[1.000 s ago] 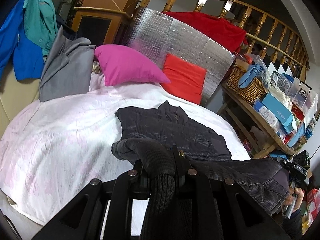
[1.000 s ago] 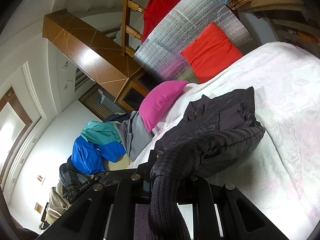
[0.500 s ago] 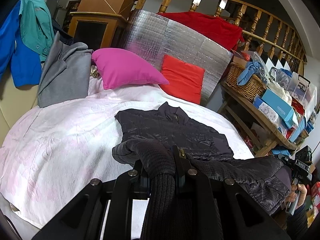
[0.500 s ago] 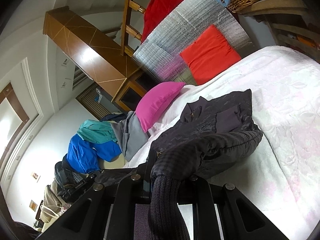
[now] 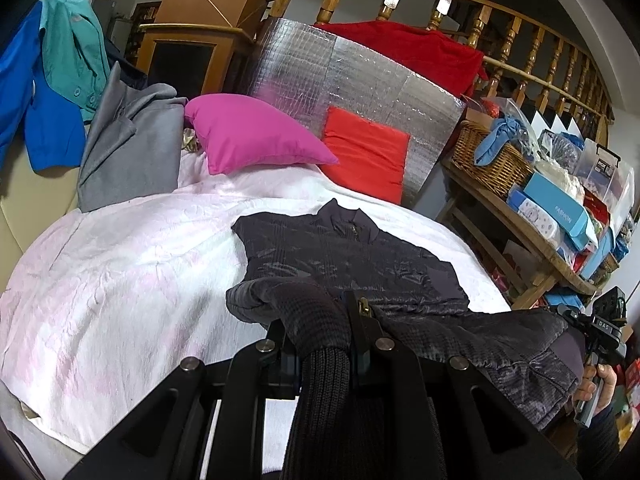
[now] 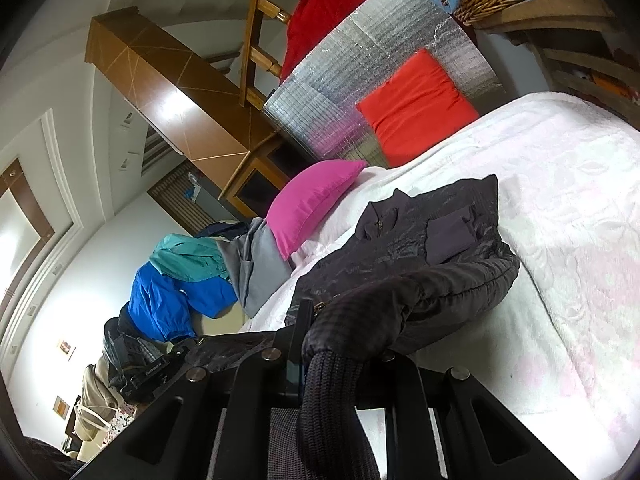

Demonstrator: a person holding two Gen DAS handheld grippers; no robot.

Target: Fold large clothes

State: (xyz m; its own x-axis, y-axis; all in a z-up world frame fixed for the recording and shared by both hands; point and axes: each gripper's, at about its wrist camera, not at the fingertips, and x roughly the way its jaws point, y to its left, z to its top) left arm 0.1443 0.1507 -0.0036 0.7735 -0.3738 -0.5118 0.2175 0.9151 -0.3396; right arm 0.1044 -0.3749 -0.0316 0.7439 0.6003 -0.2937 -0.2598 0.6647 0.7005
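Note:
A dark quilted jacket (image 5: pixel 348 256) lies collar-up on the white-pink bedspread (image 5: pixel 120 264); it also shows in the right wrist view (image 6: pixel 424 240). My left gripper (image 5: pixel 320 328) is shut on the jacket's ribbed lower hem, which drapes over the fingers. My right gripper (image 6: pixel 340 340) is shut on the hem's other corner, held above the bed. The lifted lower part is rolled toward the collar. The right gripper (image 5: pixel 600 332) shows at the right edge of the left wrist view.
A pink pillow (image 5: pixel 248 140) and a red cushion (image 5: pixel 364 160) lean at the bed's head against a silver foil board (image 5: pixel 360 76). Grey, teal and blue clothes (image 5: pixel 120 140) hang at left. A cluttered wooden shelf (image 5: pixel 540 208) stands at right.
Both grippers have moved slightly forward toward the head of the bed with the hem, bringing the lower part of the jacket further over its upper part.

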